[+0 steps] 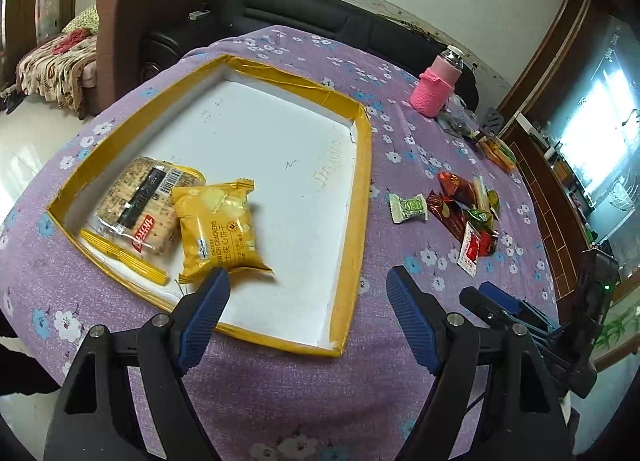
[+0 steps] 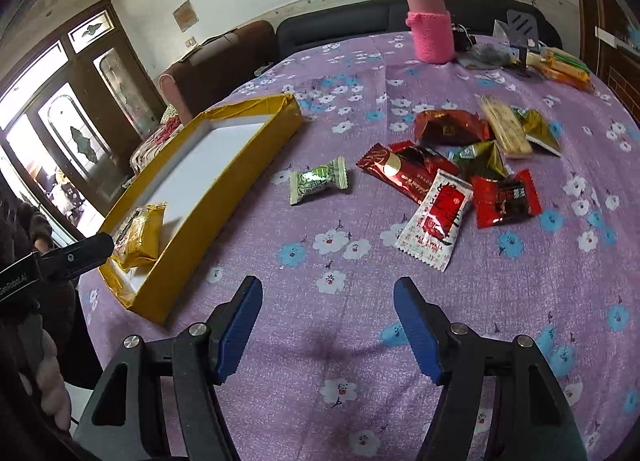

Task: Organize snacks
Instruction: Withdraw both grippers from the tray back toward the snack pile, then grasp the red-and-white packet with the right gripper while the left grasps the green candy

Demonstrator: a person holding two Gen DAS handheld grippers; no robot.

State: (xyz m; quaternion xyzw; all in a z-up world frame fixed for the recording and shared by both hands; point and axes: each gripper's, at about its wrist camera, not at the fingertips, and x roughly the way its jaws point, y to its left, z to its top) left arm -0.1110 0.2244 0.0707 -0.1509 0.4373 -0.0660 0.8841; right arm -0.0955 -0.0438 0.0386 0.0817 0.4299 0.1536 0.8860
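Observation:
A shallow yellow-rimmed tray (image 1: 362, 181) with a white floor lies on the purple flowered cloth. In it lie a yellow cheese cracker packet (image 1: 218, 229) and a clear biscuit packet (image 1: 136, 209). My left gripper (image 1: 308, 281) is open and empty over the tray's near edge, its left finger just short of the yellow packet. My right gripper (image 2: 328, 293) is open and empty above bare cloth. Ahead of it lie a green candy (image 2: 318, 180), a white-red sachet (image 2: 434, 221) and a pile of red and gold snacks (image 2: 452, 129). The tray (image 2: 236, 165) is to its left.
A pink-sleeved bottle (image 2: 430, 21) stands at the table's far side, with orange packets (image 2: 560, 69) and dark clutter to its right. A dark sofa and brown armchair stand behind the table. The right gripper shows at the right in the left wrist view (image 1: 504, 305).

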